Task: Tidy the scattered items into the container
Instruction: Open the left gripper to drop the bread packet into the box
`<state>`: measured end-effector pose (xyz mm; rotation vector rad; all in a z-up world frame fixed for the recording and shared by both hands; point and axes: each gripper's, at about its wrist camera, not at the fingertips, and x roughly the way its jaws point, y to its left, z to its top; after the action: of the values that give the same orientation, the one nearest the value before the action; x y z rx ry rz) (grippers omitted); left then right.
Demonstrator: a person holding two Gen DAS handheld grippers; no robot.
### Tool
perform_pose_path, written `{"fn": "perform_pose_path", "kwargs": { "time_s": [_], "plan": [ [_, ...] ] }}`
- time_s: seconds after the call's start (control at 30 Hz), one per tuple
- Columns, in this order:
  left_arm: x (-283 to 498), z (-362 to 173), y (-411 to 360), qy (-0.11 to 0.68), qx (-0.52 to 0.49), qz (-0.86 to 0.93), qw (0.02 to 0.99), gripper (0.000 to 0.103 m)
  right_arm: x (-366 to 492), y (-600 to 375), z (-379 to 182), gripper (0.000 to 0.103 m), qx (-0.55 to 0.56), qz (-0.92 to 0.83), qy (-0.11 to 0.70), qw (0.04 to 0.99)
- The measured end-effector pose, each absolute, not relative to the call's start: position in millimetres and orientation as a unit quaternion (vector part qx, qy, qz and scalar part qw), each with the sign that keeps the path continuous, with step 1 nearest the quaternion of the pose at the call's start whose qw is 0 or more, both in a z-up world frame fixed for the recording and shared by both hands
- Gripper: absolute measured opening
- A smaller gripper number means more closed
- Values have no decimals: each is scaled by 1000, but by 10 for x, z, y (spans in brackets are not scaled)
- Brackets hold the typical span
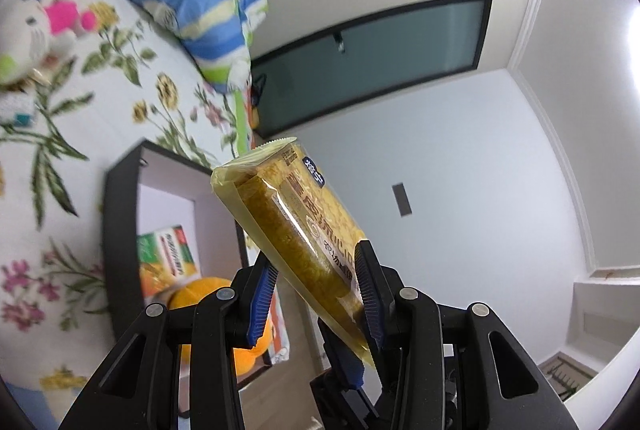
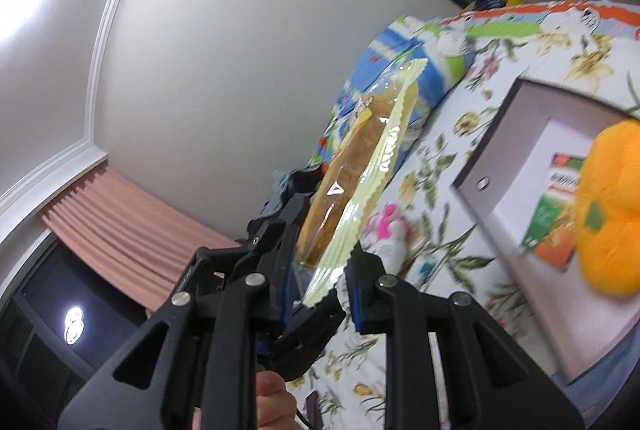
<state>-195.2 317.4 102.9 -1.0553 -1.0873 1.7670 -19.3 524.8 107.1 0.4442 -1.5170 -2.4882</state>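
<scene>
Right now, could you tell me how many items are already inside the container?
2: a green-and-orange carton against the container floor, and an orange plush pumpkin beside it. More may be hidden behind the left gripper, which holds the cake packet.

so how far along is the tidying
Done: an orange plush and a green-orange carton lie in the black box. In hand: the left gripper holds a wrapped cake bar. Left: a pink-white plush on the bed.
</scene>
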Motion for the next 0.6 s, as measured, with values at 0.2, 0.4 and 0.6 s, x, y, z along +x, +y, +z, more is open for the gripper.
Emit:
{"fn": "perform_pose_path", "kwargs": {
  "time_s": [0.2,0.4,0.6],
  "plan": [
    [-2013,854,3585,-416,-440,689,398,40,-161,5620,898,23,151,-833,-526,78],
    [-2043,704,3774,-407,-454,687,394,40,-192,5817,731,22,158,-824,-538,73],
    [-2055,678,3797,-401,-453,693,392,40,-197,5866,644,22,160,-822,-541,77]
  ]
}}
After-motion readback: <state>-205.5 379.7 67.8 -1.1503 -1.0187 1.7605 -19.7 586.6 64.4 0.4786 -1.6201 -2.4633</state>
